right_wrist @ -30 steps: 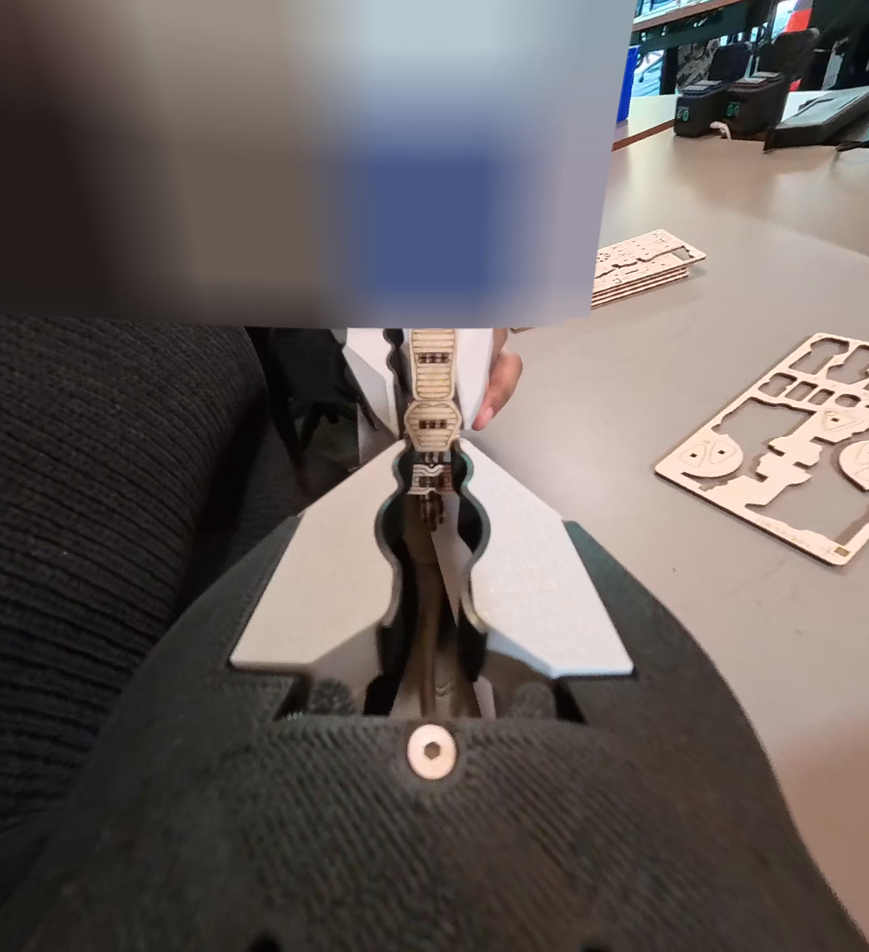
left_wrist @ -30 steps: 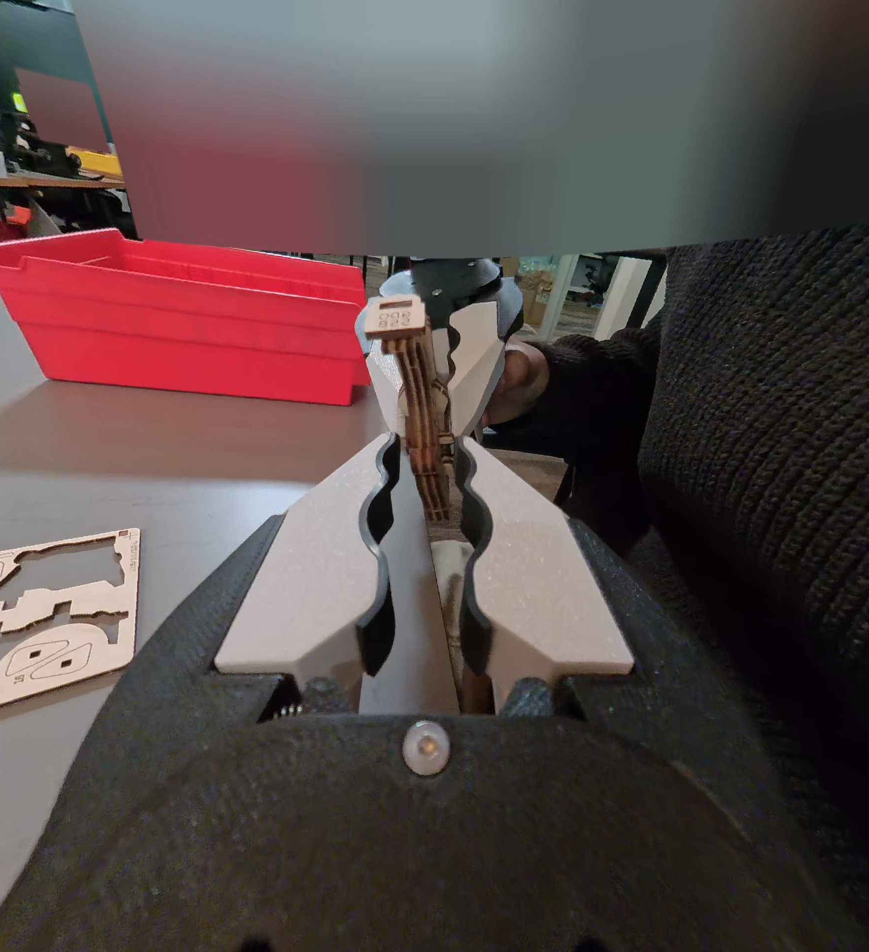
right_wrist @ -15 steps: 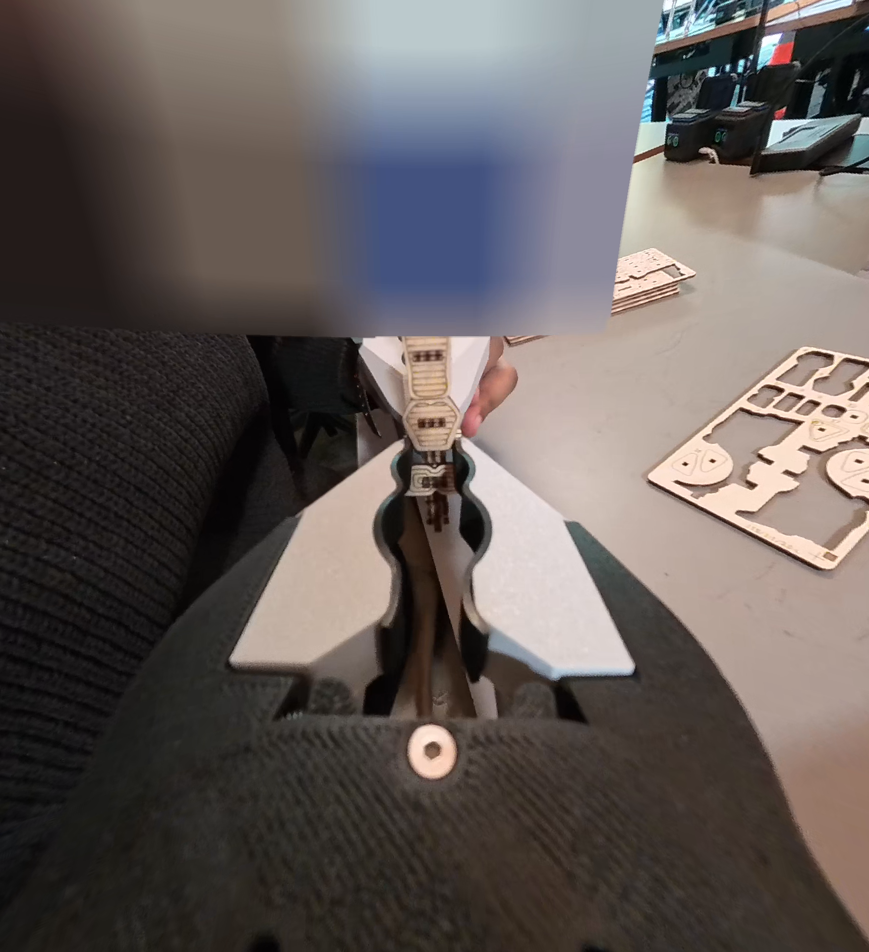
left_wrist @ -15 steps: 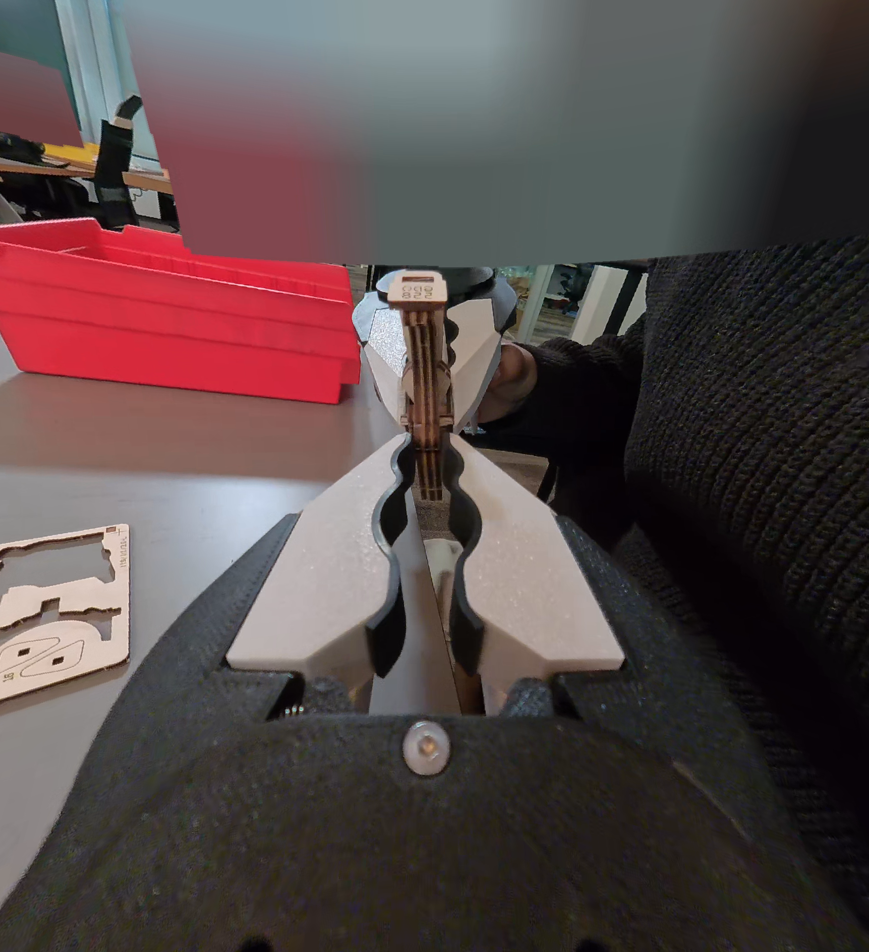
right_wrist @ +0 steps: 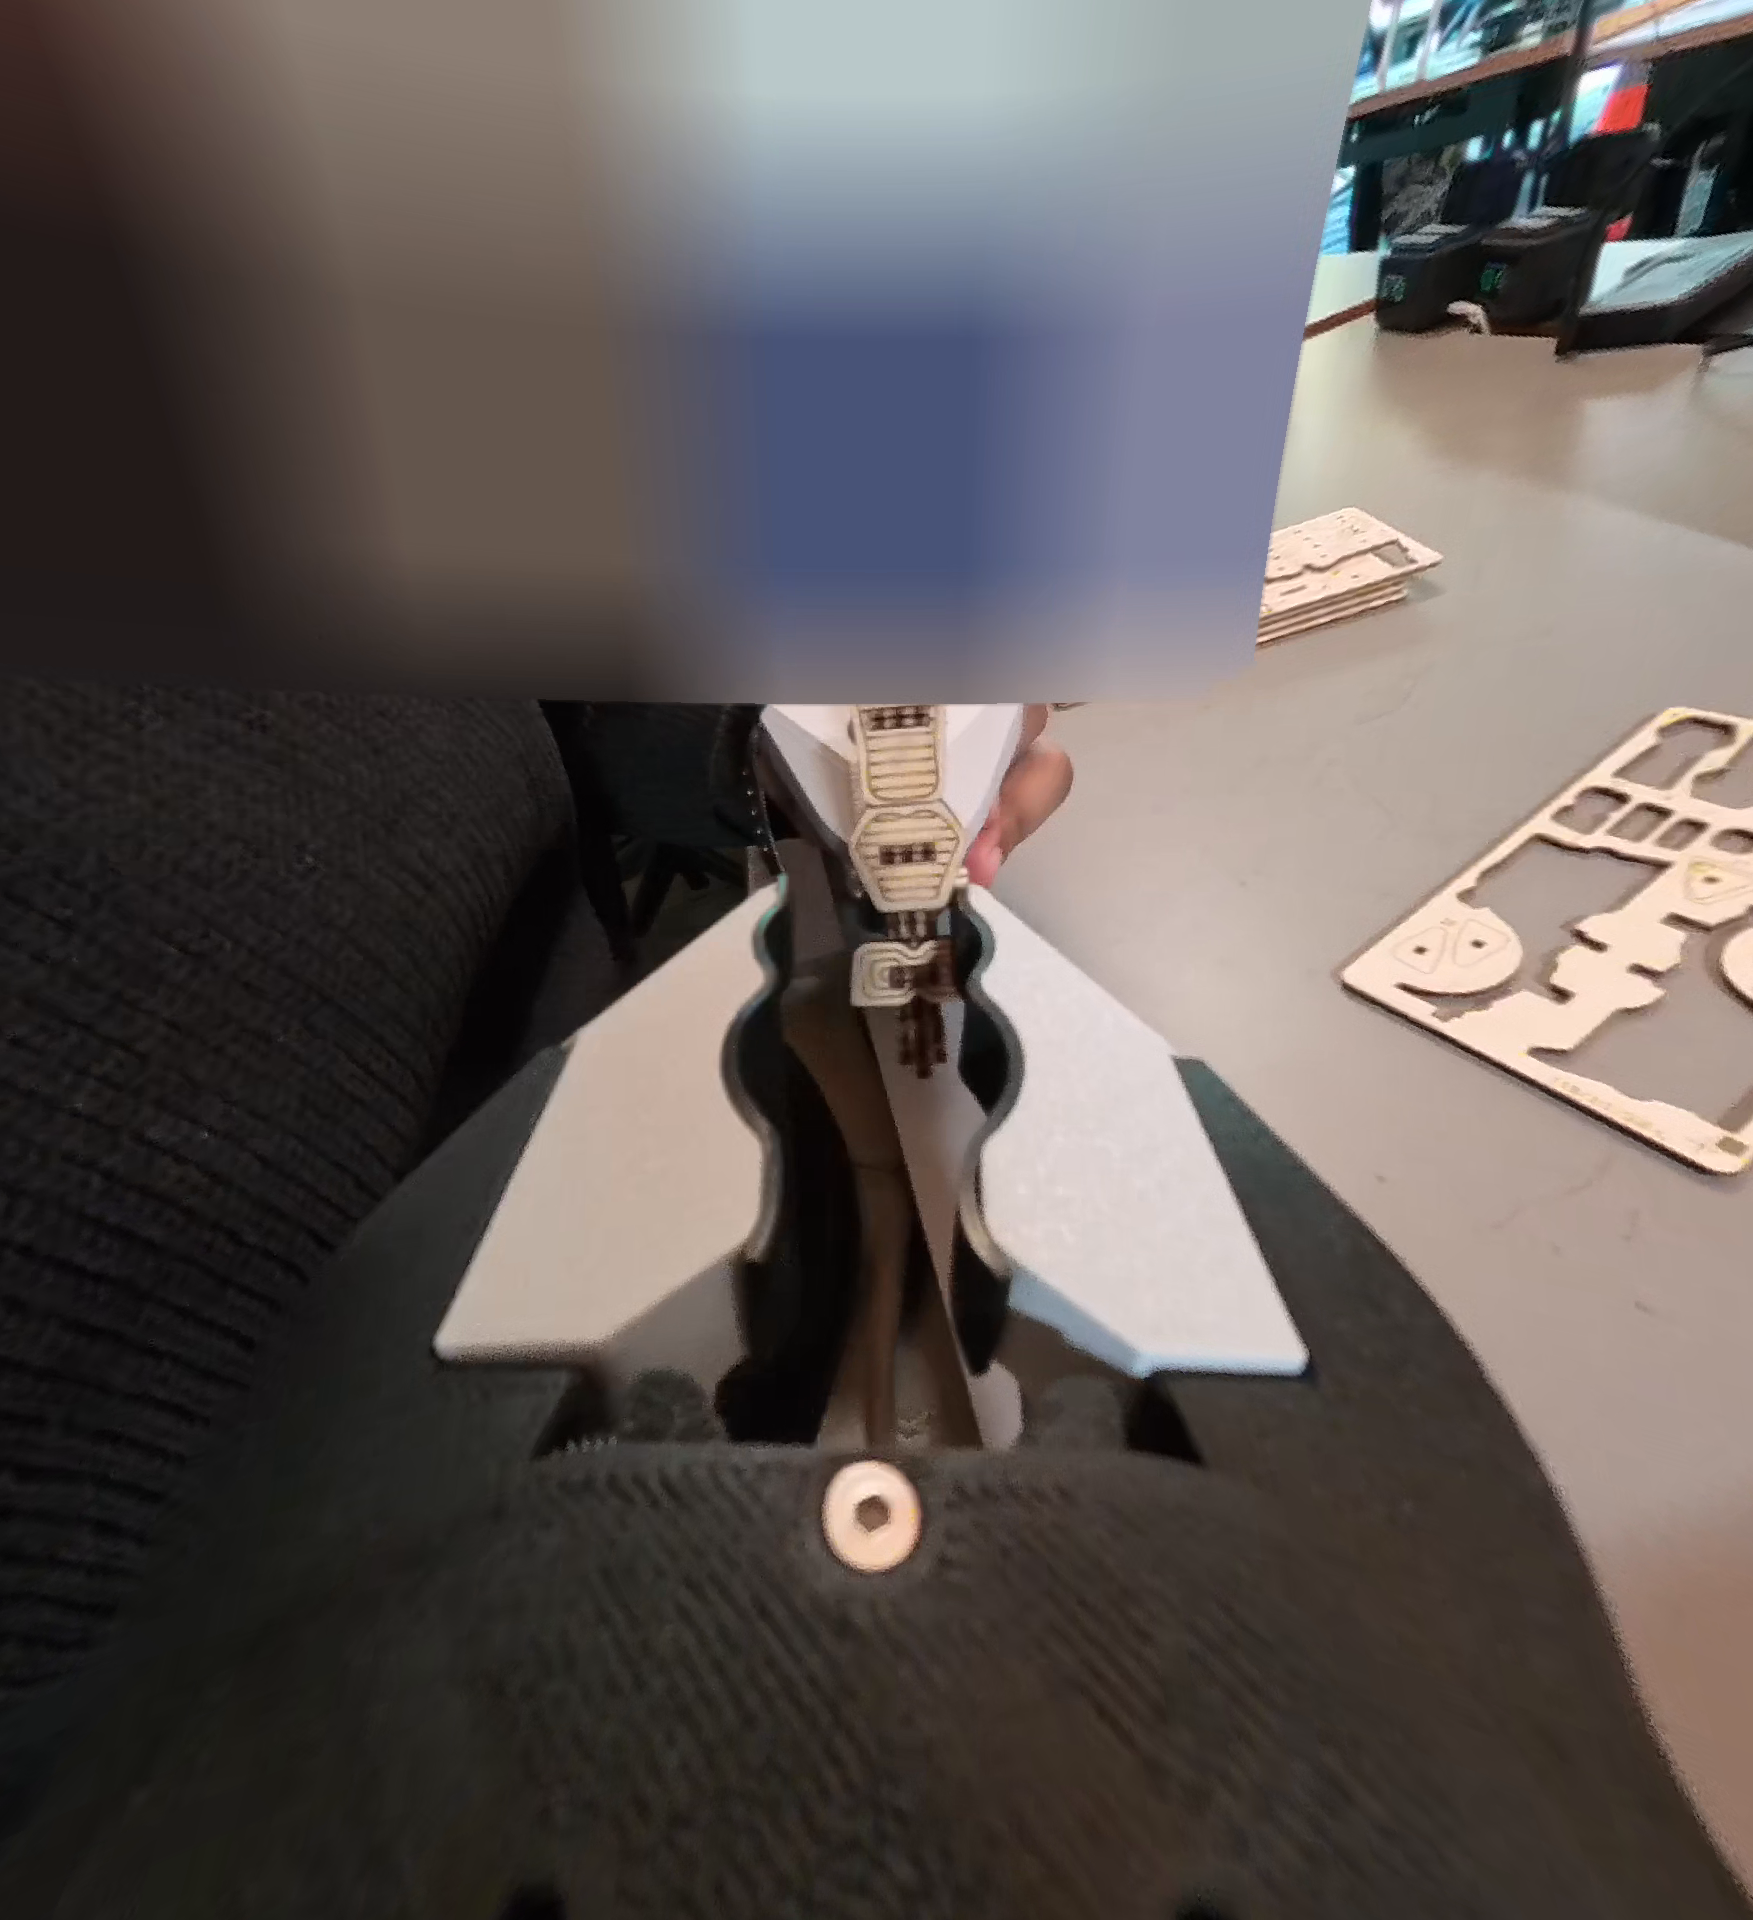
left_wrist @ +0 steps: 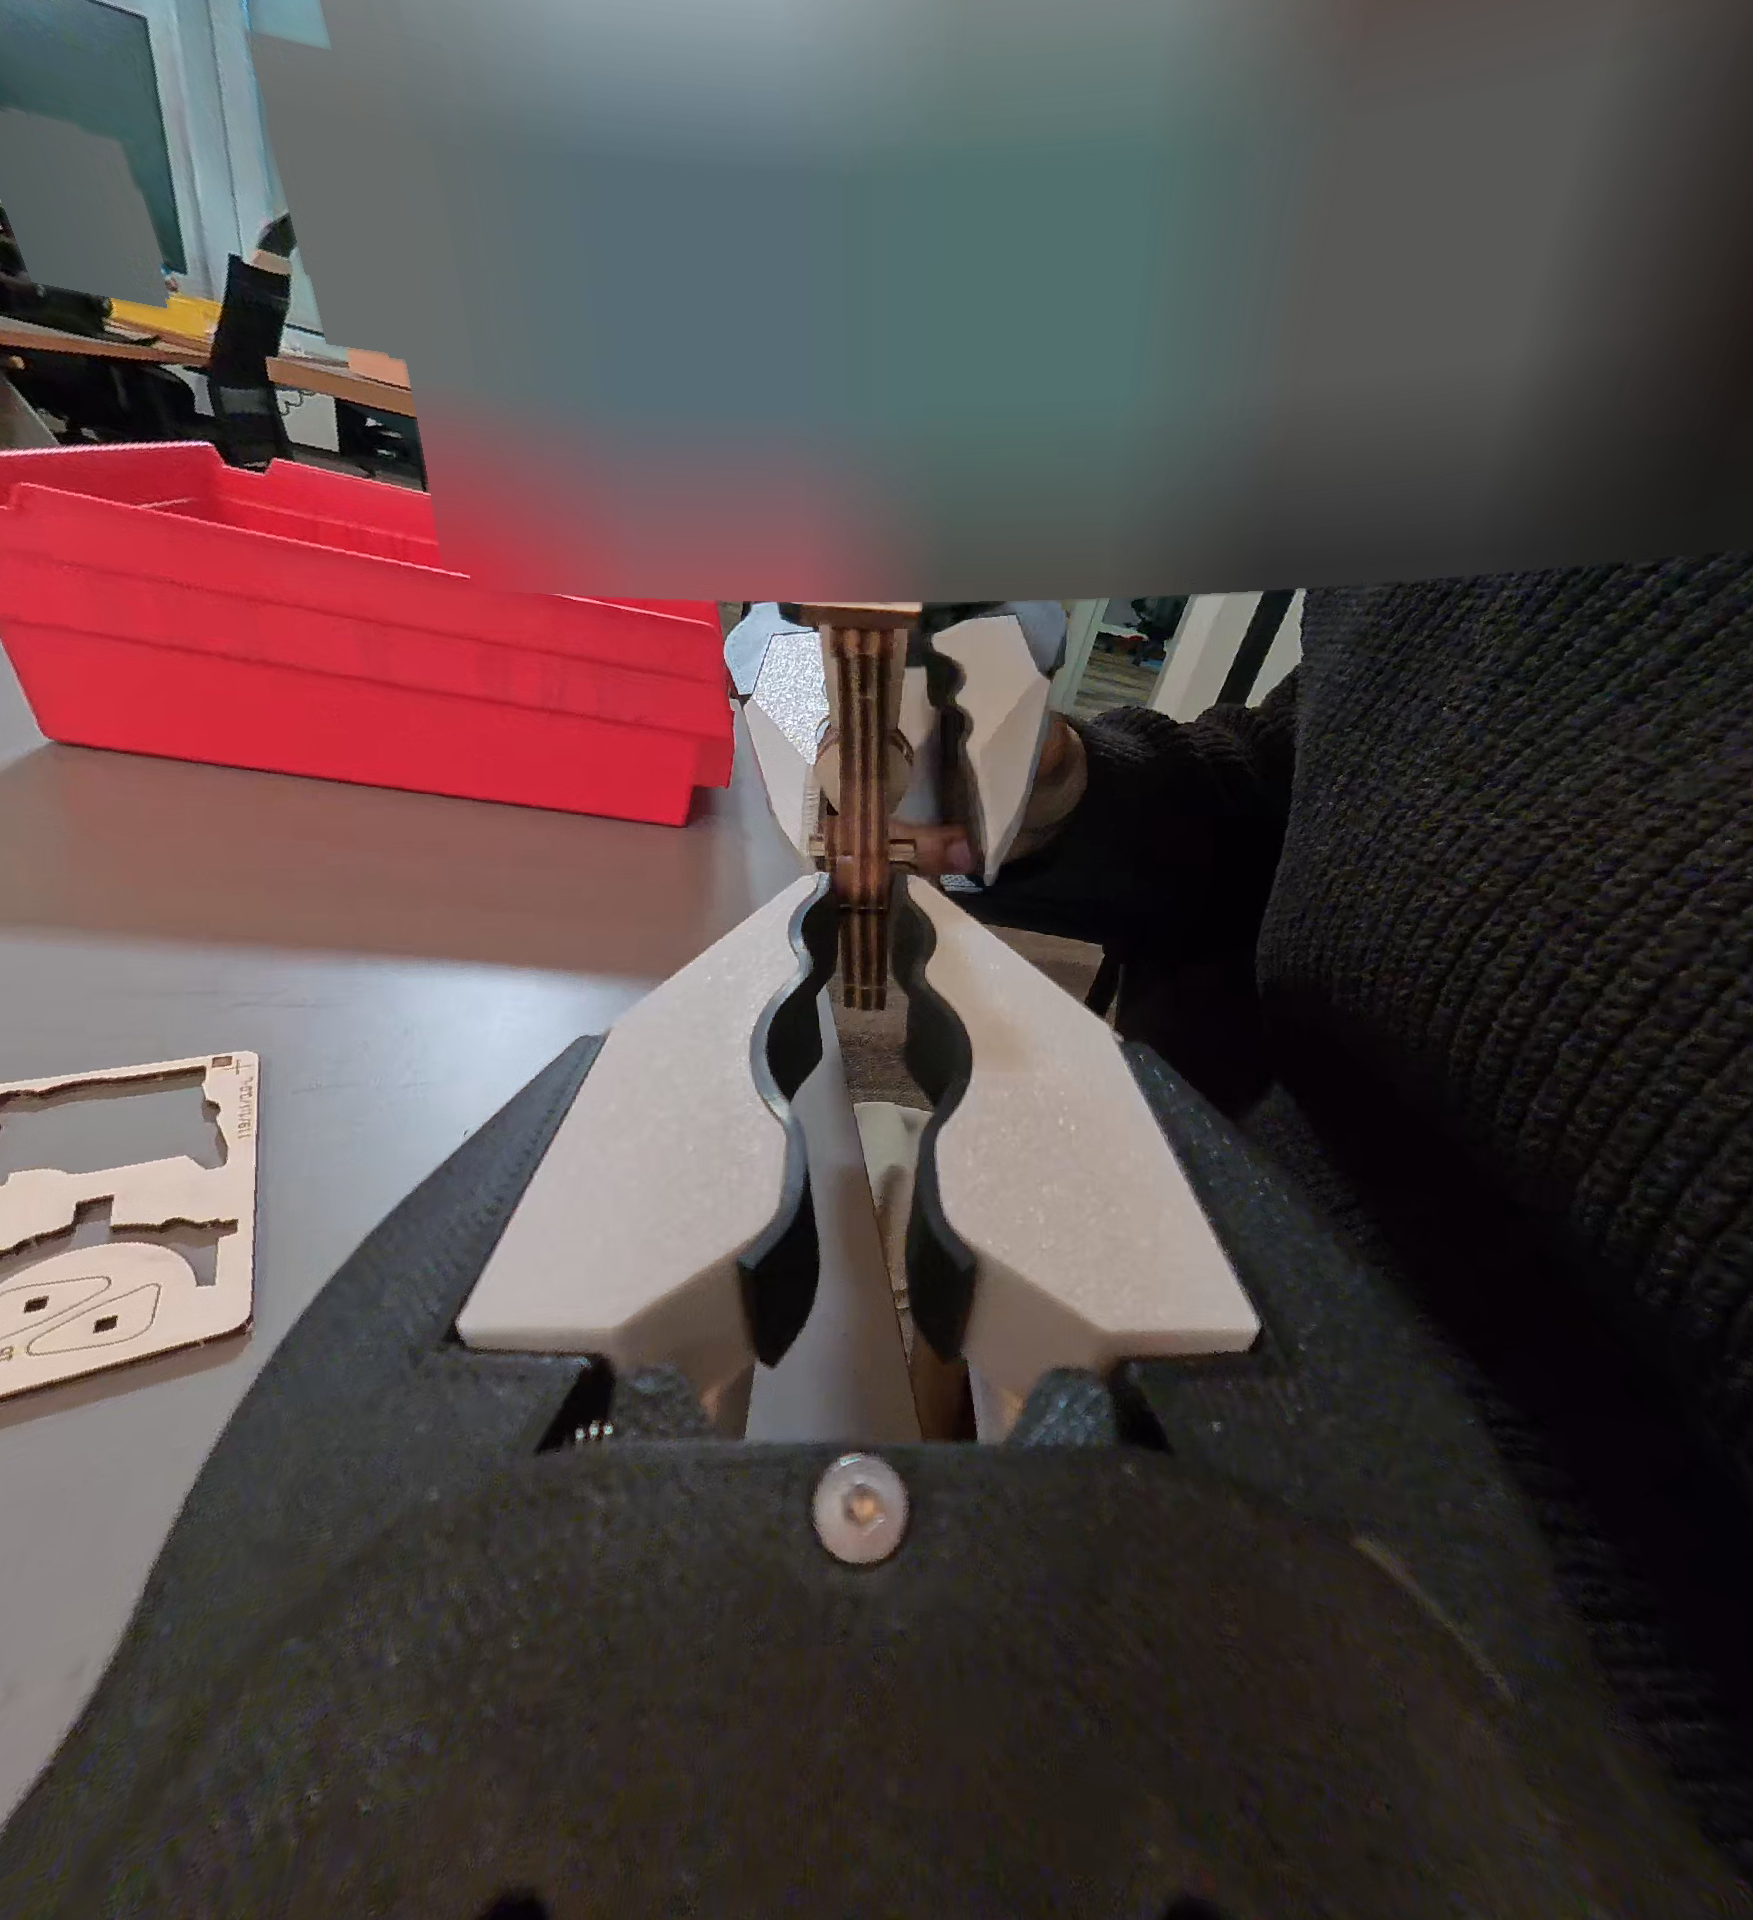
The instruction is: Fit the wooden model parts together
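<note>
A small wooden model [left_wrist: 864, 790] of layered plywood is held in the air between my two grippers, which face each other. My left gripper [left_wrist: 864, 904] is shut on the model's near edge. In the right wrist view the model [right_wrist: 903, 831] shows its engraved face, and its lower end sits between the fingers of my right gripper [right_wrist: 872, 912]. Those fingers stand apart, with a gap on the left side of the wood. The right gripper [left_wrist: 893, 727] also shows behind the model in the left wrist view. The left gripper [right_wrist: 898, 764] shows at the far end in the right wrist view.
A red bin [left_wrist: 332, 665] stands on the grey table [left_wrist: 332, 935]. A punched-out wooden sheet [left_wrist: 72, 1226] lies flat and also shows in the right wrist view [right_wrist: 1620, 966]. A stack of sheets [right_wrist: 1339, 582] lies farther off. A person's black knit sleeve [left_wrist: 1578, 1039] is close beside. The grippers are tip to tip, or close to it.
My right gripper's fingers have spread a little around the model's end. The model has turned from tilted to straight and edge-on in the left wrist view. My left gripper keeps its hold.
</note>
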Tool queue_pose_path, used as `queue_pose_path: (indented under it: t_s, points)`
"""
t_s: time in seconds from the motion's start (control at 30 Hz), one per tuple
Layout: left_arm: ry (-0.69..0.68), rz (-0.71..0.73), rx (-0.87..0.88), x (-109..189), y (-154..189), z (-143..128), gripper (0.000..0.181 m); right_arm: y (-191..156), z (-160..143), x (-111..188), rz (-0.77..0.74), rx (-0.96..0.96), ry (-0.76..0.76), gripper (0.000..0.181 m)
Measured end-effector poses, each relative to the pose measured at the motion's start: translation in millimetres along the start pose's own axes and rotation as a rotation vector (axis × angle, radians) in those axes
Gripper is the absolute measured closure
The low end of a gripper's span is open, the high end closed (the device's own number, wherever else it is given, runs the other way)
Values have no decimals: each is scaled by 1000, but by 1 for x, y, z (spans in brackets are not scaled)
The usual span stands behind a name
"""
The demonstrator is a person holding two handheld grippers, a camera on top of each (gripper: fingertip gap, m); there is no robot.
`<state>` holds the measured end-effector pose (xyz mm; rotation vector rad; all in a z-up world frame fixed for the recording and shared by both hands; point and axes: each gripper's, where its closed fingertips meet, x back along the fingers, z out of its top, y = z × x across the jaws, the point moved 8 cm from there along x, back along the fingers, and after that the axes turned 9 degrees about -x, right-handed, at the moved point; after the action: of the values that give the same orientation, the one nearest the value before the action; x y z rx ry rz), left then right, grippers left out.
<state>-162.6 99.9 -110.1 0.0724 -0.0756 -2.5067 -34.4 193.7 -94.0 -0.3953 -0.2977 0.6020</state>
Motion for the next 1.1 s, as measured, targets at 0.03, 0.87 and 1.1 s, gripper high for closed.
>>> queue_pose_path:
  t_s: [0.03, 0.87, 1.1]
  points:
    - [4, -5, 6, 0, 0, 0, 174, 0, 0, -1, 9, -14, -2, 152]
    - [8, 44, -180, -3, 13, 2, 173, -6, 1, 1, -44, 104, 8, 164]
    - [26, 35, -260, -2, 19, 4, 174, -18, 3, 1, -100, 280, -12, 164]
